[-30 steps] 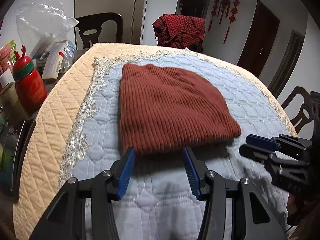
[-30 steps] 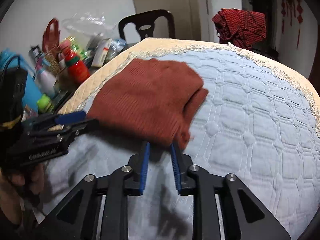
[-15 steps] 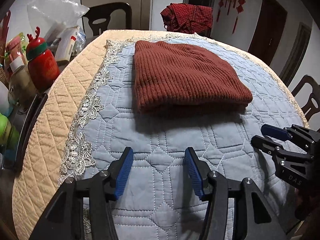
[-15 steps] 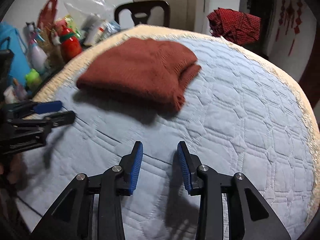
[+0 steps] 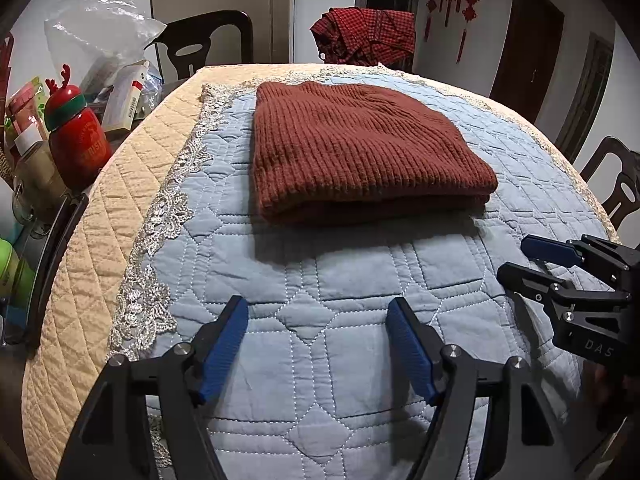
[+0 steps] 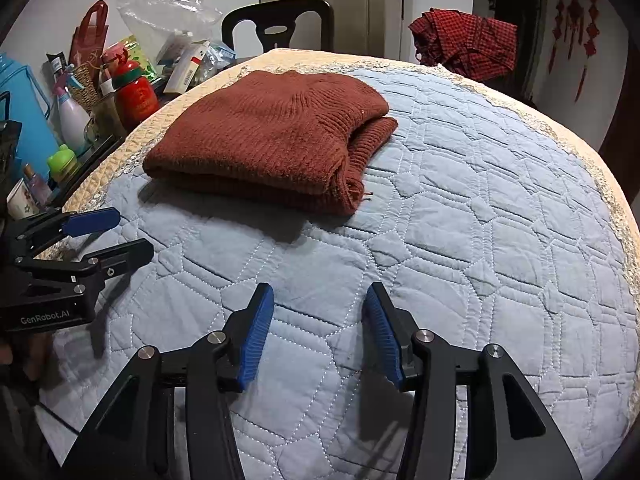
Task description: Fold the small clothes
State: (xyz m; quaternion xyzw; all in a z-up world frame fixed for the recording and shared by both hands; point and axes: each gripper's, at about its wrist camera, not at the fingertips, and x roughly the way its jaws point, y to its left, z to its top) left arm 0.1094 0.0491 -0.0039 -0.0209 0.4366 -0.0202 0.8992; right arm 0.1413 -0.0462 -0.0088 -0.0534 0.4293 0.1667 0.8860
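A rust-brown ribbed knit sweater (image 5: pixel 360 148) lies folded into a flat rectangle on the blue quilted table cover (image 5: pixel 340 280); it also shows in the right wrist view (image 6: pixel 272 136), with its folded layers visible at the right edge. My left gripper (image 5: pixel 316 312) is open and empty, hovering over the quilt well short of the sweater. My right gripper (image 6: pixel 318 300) is open and empty too, also back from the sweater. Each gripper shows in the other's view: the right one (image 5: pixel 532 260) and the left one (image 6: pixel 120 232).
A red reindeer-cap bottle (image 5: pixel 76 136), boxes and a plastic bag (image 5: pixel 96 36) crowd the left side off the table. A red checked cloth (image 5: pixel 364 36) hangs on a far chair. Dark chairs (image 5: pixel 204 40) stand around. The beige quilted border (image 5: pixel 88 248) runs along the left edge.
Both grippers have pulled back from the sweater's near edge toward me. The right gripper, nearly shut a second ago, has opened wide. The sweater stays folded and still.
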